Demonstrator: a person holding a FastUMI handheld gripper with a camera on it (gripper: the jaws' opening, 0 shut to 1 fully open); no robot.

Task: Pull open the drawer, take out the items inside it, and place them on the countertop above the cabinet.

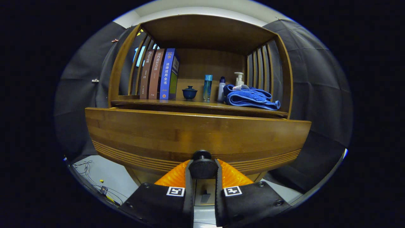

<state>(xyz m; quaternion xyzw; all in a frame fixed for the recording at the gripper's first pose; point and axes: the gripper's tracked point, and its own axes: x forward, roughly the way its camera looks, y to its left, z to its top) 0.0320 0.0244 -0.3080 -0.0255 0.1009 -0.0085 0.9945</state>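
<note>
**K:** Jaws status?

**M:** Gripper (202, 167) nearly closed, one finger on each side of the round dark knob (202, 167). Both fingers press its flanks, so it has hold of the knob. No slack visible between pad and knob

**K:** Knob sits where?

**M:** Low centre of the drawer (196, 136) front, just above the grooved band along the bottom edge. Short stem behind the knob cap runs into the wood

**K:** Drawer look?

**M:** Wide wooden front, warm brown, horizontal grain, several parallel grooves near the lower edge. Top edge of the front stands proud of the countertop (177, 105) lip above it. Cannot tell how far out it is; inside is hidden from this angle

**K:** Room above?

**M:** Countertop is a shelf bay with slatted side walls and a wooden roof. Left end: three upright books (159, 74) leaning against the slats. Middle: small dark lidded cup (189, 93), then a tall blue bottle (208, 87), a white bottle with dark cap (221, 89). Right end: folded blue towel (250, 97) with a pump bottle (239, 79) behind it. Bare wood strip along the front edge, and a gap between books and cup

**K:** Sides and below?

**M:** Black cloth wall both sides of the cabinet, near its corners. Pale floor (104, 172) under the drawer, loose cables (95, 183) lying on it at lower left
</note>
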